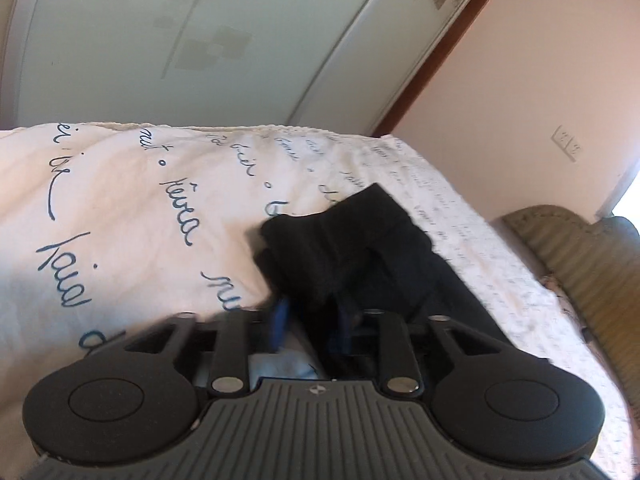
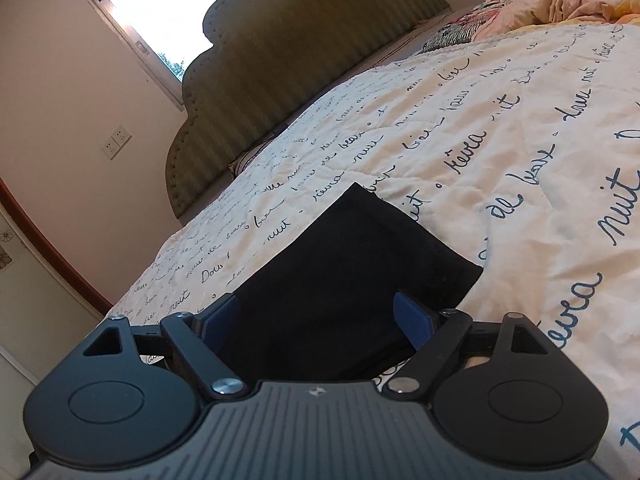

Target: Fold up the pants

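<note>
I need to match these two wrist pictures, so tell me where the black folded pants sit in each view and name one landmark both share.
Left wrist view: the black folded pants lie just right of centre, bunched up, reaching down between the left gripper fingers.
Right wrist view: the pants lie flat at lower centre, between the wide-apart fingers of the right gripper.
Shared landmark: the white quilt with blue handwriting; also the green ribbed headboard.

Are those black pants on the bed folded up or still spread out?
Folded, it seems: the black pants lie as a compact block with straight edges and square corners on the bedspread, no legs stretched out.
</note>
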{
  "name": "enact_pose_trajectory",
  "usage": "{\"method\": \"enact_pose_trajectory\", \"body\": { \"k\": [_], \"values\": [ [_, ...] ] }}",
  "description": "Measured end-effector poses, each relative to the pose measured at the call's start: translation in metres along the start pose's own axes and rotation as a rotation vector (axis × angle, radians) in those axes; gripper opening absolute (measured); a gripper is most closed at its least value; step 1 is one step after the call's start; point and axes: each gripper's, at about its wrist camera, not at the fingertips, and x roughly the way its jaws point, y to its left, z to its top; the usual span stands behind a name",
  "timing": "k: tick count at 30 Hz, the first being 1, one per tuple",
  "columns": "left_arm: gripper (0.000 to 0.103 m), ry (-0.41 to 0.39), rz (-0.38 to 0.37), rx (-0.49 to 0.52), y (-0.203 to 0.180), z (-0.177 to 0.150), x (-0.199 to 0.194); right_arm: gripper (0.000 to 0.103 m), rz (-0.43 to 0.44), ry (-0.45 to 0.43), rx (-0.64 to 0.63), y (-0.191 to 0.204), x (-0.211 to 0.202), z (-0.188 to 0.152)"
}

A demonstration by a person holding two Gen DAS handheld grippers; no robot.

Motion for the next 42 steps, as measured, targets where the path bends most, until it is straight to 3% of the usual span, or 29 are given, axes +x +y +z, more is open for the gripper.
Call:
{"method": "enact_pose_trajectory", "body": {
  "k": [2,4,5,9,12,15,18,21,24,26,28,30,33,35,39,42],
  "values": [
    [0.051,-0.033,0.005,-0.017,-0.001,-0.002,-0.016,0.085,0.001,-0.002,0.003,0.0,0.0,0.0],
    [0.063,-0.109,0.01,0.005,-0.008,-0.007,-0.039,0.085,0.006,-0.004,0.008,-0.001,0.0,0.0],
    [0.064,-0.158,0.0,0.028,-0.014,-0.01,-0.051,0.085,0.009,-0.007,0.014,-0.002,0.0,0.0],
    [0.076,-0.25,-0.153,0.202,-0.064,-0.036,-0.09,0.085,0.026,-0.014,0.044,-0.005,-0.003,0.001],
    [0.082,-0.223,-0.308,0.399,-0.116,-0.067,-0.099,0.085,0.006,-0.014,0.05,-0.001,-0.005,0.003],
    [0.082,-0.15,-0.393,0.57,-0.166,-0.101,-0.097,0.086,-0.003,-0.022,0.004,0.013,-0.012,0.015],
    [0.082,-0.052,-0.479,0.669,-0.201,-0.13,-0.088,0.086,0.008,-0.051,-0.038,0.018,-0.018,0.042],
    [0.082,-0.015,-0.539,0.724,-0.213,-0.162,-0.079,0.086,-0.091,0.004,-0.067,0.004,-0.007,0.072],
    [0.087,0.03,-0.557,0.74,-0.211,-0.183,-0.065,0.086,-0.174,0.139,-0.08,-0.023,0.006,0.088],
    [0.087,0.107,-0.513,0.732,-0.208,-0.192,-0.048,0.086,-0.114,0.242,-0.003,-0.047,0.011,0.087],
    [0.088,0.185,-0.459,0.683,-0.207,-0.186,-0.031,0.086,-0.015,0.257,0.063,-0.064,0.004,0.083],
    [0.088,0.23,-0.451,0.628,-0.2,-0.178,-0.022,0.086,0.087,0.302,0.164,-0.08,-0.003,0.082],
    [0.093,0.219,-0.454,0.647,-0.199,-0.178,-0.027,0.086,0.202,0.33,0.339,-0.104,-0.008,0.076],
    [0.094,0.215,-0.442,0.678,-0.203,-0.18,-0.03,0.086,0.24,0.343,0.378,-0.108,-0.01,0.072],
    [0.096,0.215,-0.429,0.706,-0.208,-0.182,-0.029,0.086,0.244,0.424,0.39,-0.097,-0.001,0.07],
    [0.096,0.216,-0.427,0.709,-0.207,-0.182,-0.028,0.087,0.234,0.419,0.385,-0.088,0.006,0.068]
  ]
}}
